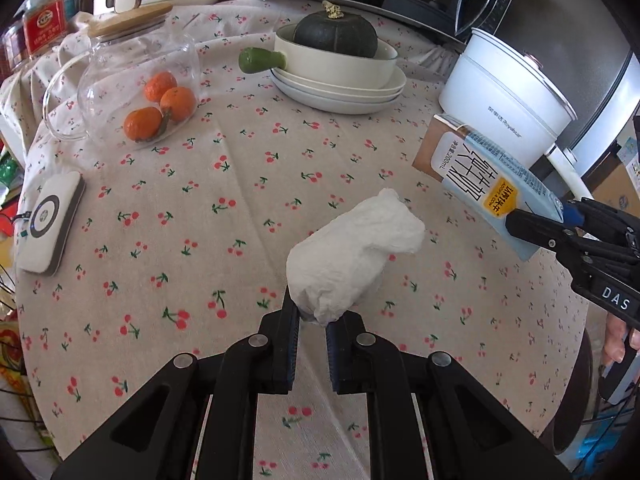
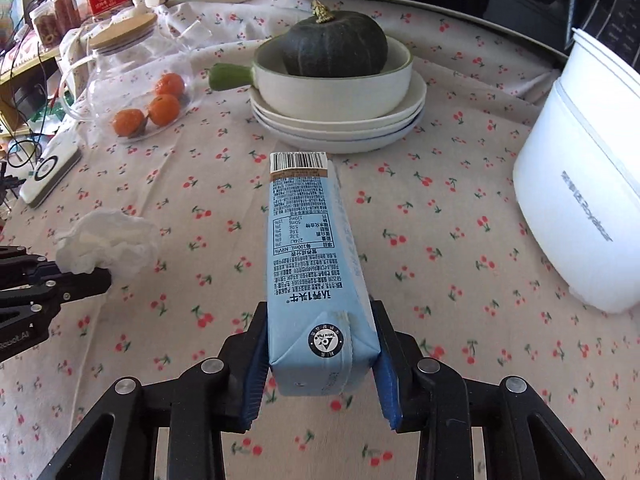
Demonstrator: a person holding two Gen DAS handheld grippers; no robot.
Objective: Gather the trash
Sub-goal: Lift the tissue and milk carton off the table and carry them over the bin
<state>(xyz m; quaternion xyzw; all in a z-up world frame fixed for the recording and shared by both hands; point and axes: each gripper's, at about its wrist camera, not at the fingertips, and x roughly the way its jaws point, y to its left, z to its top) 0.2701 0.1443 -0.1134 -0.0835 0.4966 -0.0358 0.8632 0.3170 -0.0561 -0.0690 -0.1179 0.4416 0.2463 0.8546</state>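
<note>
A glass jar (image 1: 136,80) holding oranges (image 1: 160,106) was seen at the left of the cherry-print tablecloth (image 1: 240,200). Near the middle, a crumpled white tissue (image 1: 352,256) was clamped in the left gripper (image 1: 312,320), lifted off the cloth. Behind it, a green squash (image 1: 336,34) sat in a white bowl (image 1: 332,68). At the right, a light-blue milk carton (image 2: 316,264) was pinched at its near end between the pads of the right gripper (image 2: 320,364), beside a white cooker (image 2: 580,208).

You are looking at a beige tablecloth (image 2: 460,248) showing red cherries with green stems. Behind it, a dark green squash (image 2: 335,46) is filling a cream bowl (image 2: 332,92) with a green handle; orange mandarins (image 2: 162,109) are glowing left of that bowl.
</note>
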